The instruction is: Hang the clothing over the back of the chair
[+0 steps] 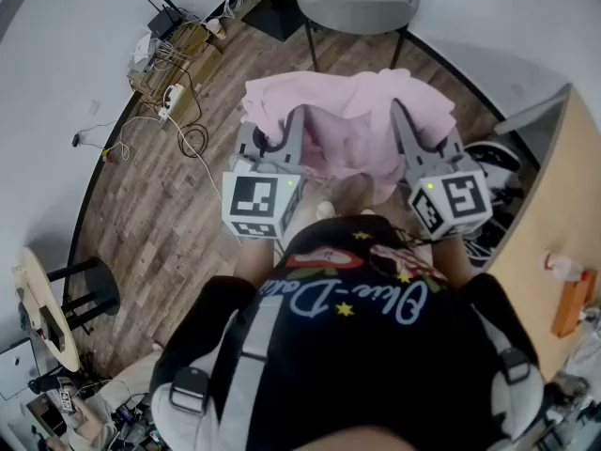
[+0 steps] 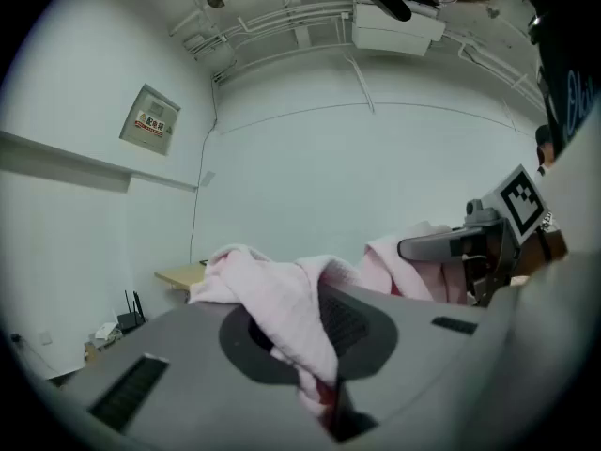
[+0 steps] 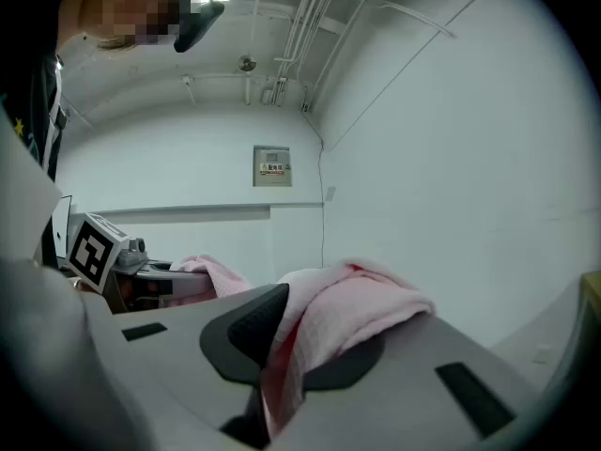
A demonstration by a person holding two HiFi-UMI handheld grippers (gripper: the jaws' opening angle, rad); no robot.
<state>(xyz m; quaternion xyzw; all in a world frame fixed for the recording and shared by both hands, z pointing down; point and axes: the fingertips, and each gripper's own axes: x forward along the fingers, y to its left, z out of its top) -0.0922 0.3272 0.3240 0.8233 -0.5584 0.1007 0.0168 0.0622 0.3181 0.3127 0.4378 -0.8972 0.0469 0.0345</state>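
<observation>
Left jaws: your left gripper (image 1: 274, 130) is clenched almost fully together on a thin fold of the pink garment (image 1: 347, 120). In the left gripper view the cloth (image 2: 272, 299) runs down into the narrow slit between the jaws (image 2: 329, 355).
Right jaws: your right gripper (image 1: 424, 128) is clamped on a thicker bunch of the same garment. Its jaws (image 3: 268, 383) stand a little wider than the left pair, and the fabric (image 3: 347, 299) is heaped over the top of them.
Garment position: you hold it raised in front of you, stretched between the two grippers and sagging in the middle.
Chair: the grey chair (image 1: 357, 7) stands beyond the garment, and no cloth lies on its back.
Writing: the wall plate (image 3: 272, 167) carries red print that is too small to read. The pale script on your black shirt (image 1: 376, 299) appears upside down and is partly cut off. Each marker cube (image 1: 258, 203) shows only black-and-white squares.
Hard to make out: the garment's near edge is hidden behind the grippers, and you cannot tell what kind of clothing it is.
</observation>
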